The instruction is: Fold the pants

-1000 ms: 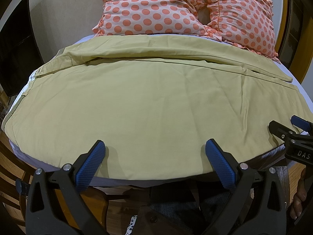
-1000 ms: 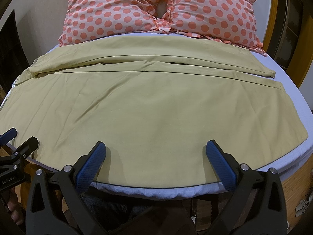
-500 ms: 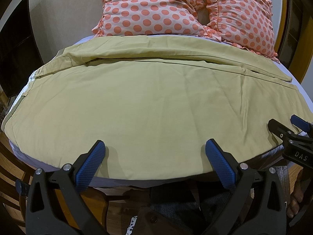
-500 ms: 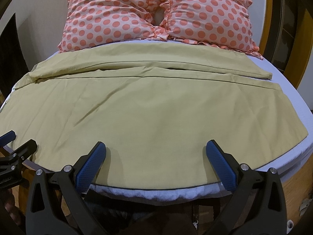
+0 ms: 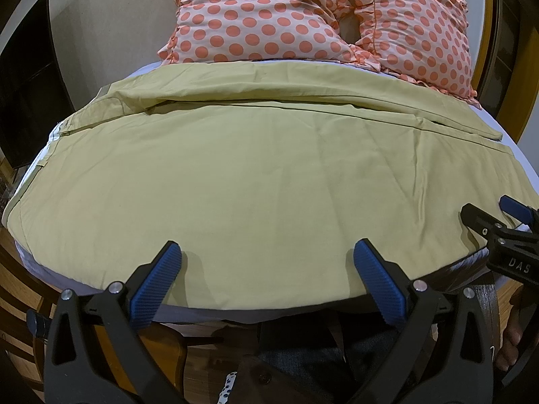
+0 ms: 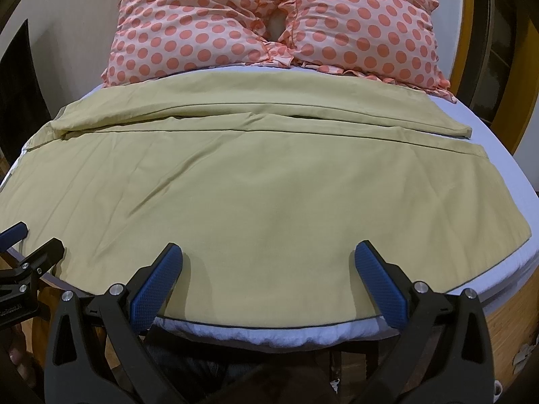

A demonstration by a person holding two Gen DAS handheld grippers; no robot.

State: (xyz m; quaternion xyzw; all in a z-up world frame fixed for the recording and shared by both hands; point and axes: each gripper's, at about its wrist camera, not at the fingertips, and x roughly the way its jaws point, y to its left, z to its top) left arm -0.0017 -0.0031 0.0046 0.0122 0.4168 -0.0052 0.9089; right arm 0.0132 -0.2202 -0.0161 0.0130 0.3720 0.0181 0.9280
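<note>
Wide olive-yellow pants (image 5: 256, 175) lie spread flat across the bed, one leg nearer me and the other behind it; they also fill the right wrist view (image 6: 235, 181). My left gripper (image 5: 266, 262) is open and empty, just above the pants' near edge. My right gripper (image 6: 269, 262) is open and empty, also over the near edge. The right gripper shows at the right edge of the left wrist view (image 5: 495, 222), and the left gripper at the left edge of the right wrist view (image 6: 23, 249).
Two pink pillows with orange dots (image 5: 269, 17) (image 6: 363, 30) stand at the head of the bed. The white mattress edge (image 6: 262, 333) runs under the pants' near hem. A dark screen (image 5: 27, 77) is at the left, a wooden frame (image 6: 471, 54) at the right.
The right wrist view has risen and tilted a little, so the pillows sit lower in frame. The left gripper has barely moved. Both stay open.
</note>
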